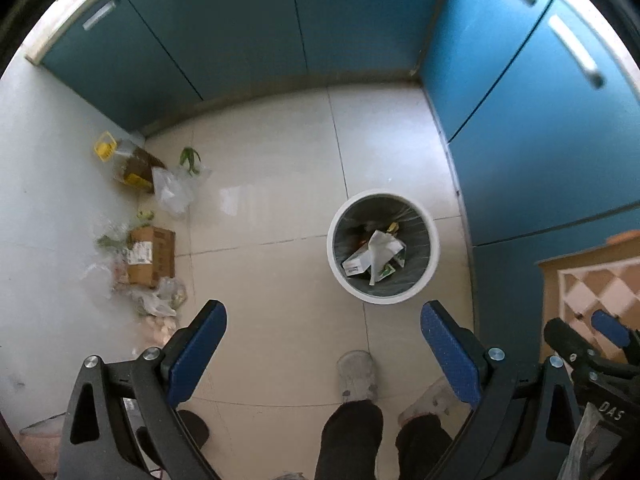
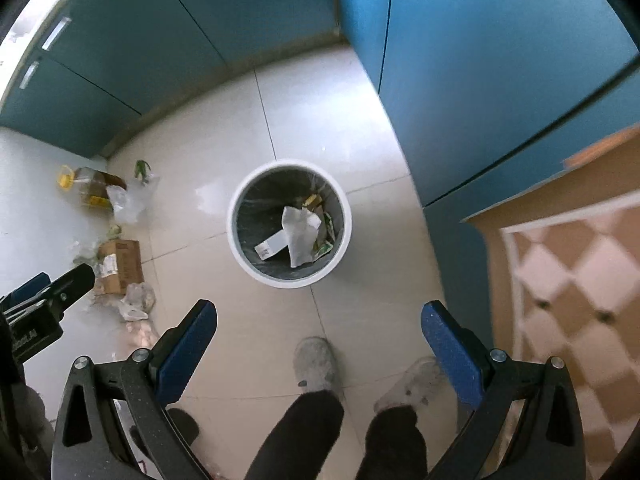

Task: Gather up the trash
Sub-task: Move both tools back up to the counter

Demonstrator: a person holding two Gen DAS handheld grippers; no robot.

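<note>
Blue-padded left tongs [image 1: 323, 334] and right tongs [image 2: 319, 332] hung wide open and empty. Just ahead of them stood the round white trash bin [image 2: 240, 258]. To grab the brown cardboard box [image 1: 154, 256], far left, drop low first.

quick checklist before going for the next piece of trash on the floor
1. Left gripper empty, jaws wide: ok.
2. Right gripper empty, jaws wide: ok.
3. Trash bin upright with room left above the paper and cartons inside: ok.
4. Trash still to collect: not ok. A cardboard box, an oil bottle with a yellow cap and clear plastic bags lie by the wall.
5. Path from the bin to that pile over bare tiles: ok.
6. Whether the bags hold loose or wet scraps that could spill on lifting: cannot tell.
</note>
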